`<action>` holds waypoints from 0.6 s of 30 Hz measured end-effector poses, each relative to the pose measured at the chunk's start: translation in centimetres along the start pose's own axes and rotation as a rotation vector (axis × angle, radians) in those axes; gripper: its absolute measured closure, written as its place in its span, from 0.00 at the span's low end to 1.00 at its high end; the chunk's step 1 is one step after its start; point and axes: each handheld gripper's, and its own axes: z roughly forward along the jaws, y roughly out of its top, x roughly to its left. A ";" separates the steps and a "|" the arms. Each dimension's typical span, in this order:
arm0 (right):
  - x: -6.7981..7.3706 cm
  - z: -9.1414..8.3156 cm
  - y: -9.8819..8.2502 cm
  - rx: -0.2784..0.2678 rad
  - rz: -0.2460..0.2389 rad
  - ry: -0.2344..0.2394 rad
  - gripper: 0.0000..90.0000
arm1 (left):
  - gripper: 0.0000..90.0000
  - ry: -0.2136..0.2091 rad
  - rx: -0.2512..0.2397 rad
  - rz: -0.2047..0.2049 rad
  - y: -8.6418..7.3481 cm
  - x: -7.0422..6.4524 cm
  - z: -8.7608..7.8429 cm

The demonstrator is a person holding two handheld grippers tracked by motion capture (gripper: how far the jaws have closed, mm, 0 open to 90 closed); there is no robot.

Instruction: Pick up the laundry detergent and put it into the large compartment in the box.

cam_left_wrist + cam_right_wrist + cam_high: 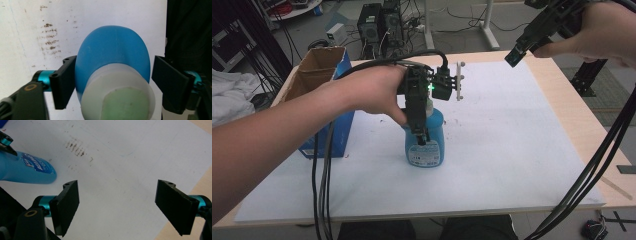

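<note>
A blue bottle (425, 146) with a white cap stands upright on the white mat (512, 140), near the middle. My left gripper (422, 136) comes down on it from above, held by a hand. In the left gripper view the bottle (112, 50) and its white cap (117, 92) sit between the jaws of the left gripper (112, 82); the left pad touches the bottle's side, while a thin gap shows at the right pad. My right gripper (515, 57) hangs high at the back right, open and empty. In its own view the right gripper (117, 207) looks down on bare mat, with the bottle (27, 170) off to the left.
An open cardboard box with blue sides (319, 85) stands at the mat's left edge. A small white upright part (459, 82) sits just behind the bottle. Brown smudges (76, 147) mark the mat. Black cables (592, 170) trail down the right side over the wooden table edge.
</note>
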 end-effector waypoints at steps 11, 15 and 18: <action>-0.1 -0.1 0.0 -0.004 0.002 0.003 0.21 | 0.29 0.001 0.008 0.003 0.0 0.1 0.1; -0.2 -0.1 -0.1 -0.004 0.001 0.004 0.21 | 0.30 -0.001 0.012 0.003 0.1 0.1 0.2; -0.2 -0.1 -0.1 -0.007 0.003 0.005 0.21 | 0.32 -0.002 0.014 0.004 0.1 0.1 0.2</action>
